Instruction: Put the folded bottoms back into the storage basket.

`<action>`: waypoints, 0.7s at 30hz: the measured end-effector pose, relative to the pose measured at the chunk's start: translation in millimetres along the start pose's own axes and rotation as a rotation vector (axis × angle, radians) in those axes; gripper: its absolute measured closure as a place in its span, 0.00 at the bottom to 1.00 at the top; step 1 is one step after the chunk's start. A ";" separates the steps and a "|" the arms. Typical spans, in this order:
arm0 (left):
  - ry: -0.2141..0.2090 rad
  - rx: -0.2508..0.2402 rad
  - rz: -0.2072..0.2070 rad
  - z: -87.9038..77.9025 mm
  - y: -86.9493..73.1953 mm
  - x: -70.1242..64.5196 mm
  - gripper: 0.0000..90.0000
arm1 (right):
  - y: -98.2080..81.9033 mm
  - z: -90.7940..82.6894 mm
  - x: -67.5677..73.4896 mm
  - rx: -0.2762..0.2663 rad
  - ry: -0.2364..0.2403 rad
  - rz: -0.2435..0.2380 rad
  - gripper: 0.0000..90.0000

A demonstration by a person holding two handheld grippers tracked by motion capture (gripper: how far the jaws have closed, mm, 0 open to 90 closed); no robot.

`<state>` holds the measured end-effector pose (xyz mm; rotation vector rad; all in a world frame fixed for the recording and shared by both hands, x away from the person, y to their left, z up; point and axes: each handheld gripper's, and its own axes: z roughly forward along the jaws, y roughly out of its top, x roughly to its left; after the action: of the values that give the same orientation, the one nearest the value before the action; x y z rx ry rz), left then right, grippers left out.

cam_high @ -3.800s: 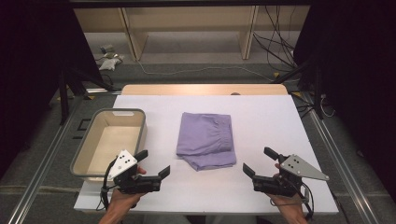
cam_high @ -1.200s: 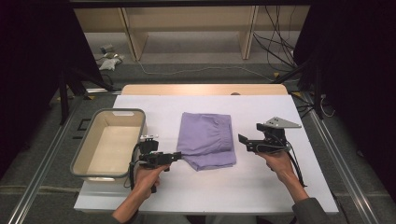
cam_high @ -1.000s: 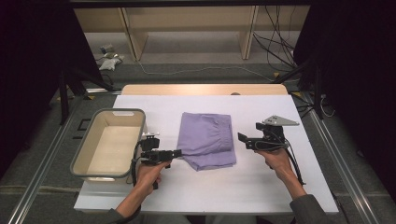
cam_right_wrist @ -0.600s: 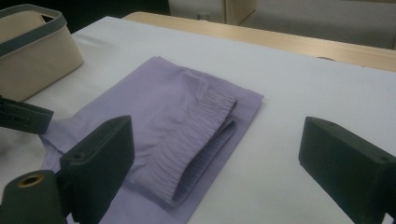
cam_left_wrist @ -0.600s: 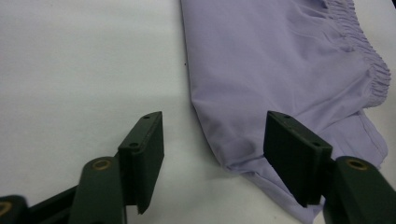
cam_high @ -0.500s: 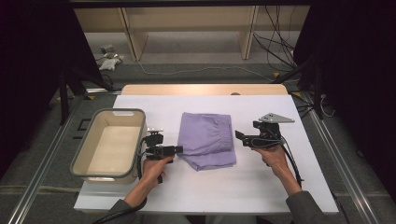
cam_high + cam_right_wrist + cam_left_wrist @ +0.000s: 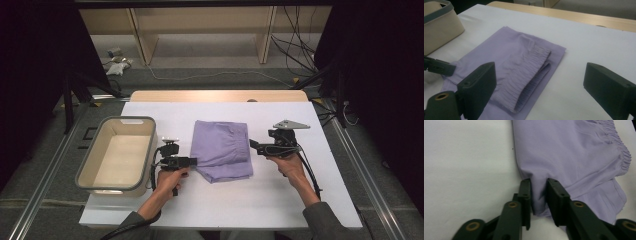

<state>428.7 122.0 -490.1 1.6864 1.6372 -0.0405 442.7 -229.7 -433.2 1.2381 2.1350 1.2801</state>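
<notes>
A folded purple cloth [image 7: 222, 150] [image 7: 519, 57] with a gathered waistband lies in the middle of the white table [image 7: 280, 200]. My left gripper [image 7: 192, 161] [image 7: 539, 181] lies low at the cloth's near-left corner. Its jaws have just been closing and now pinch a fold of the cloth [image 7: 574, 152] between them. My right gripper [image 7: 252, 145] [image 7: 540, 75] hovers at the cloth's right edge, pointing left, with its jaws wide open and nothing between them. The left gripper's tip [image 7: 439, 67] also appears at the far side of the cloth in the right gripper view.
A beige bin with a grey rim [image 7: 120, 120] [image 7: 439, 30] stands empty at the table's left, close to my left hand. A wooden strip [image 7: 220, 95] runs along the table's far edge. Cables lie on the floor beyond.
My left gripper moved right onto the cloth's near-left corner, and its jaws closed on the fabric. My right gripper came up from the front edge to the cloth's right side, then stayed put.
</notes>
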 end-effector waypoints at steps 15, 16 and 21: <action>-0.033 0.000 0.013 -5.2 -0.8 -4.7 0.97 | 29.0 54.5 -18.1 0.147 0.007 0.095 0.14; -0.034 0.002 0.020 -6.2 -0.9 -4.8 0.97 | 30.8 57.9 -19.2 0.157 0.005 0.098 0.14; -0.029 0.002 0.038 -8.3 -2.9 -7.0 0.97 | 41.5 73.3 -20.7 0.201 0.008 0.096 0.14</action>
<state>421.1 120.1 -482.0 1.7105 1.5836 -0.0480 523.9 -199.7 -439.4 1.4339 2.2801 1.1306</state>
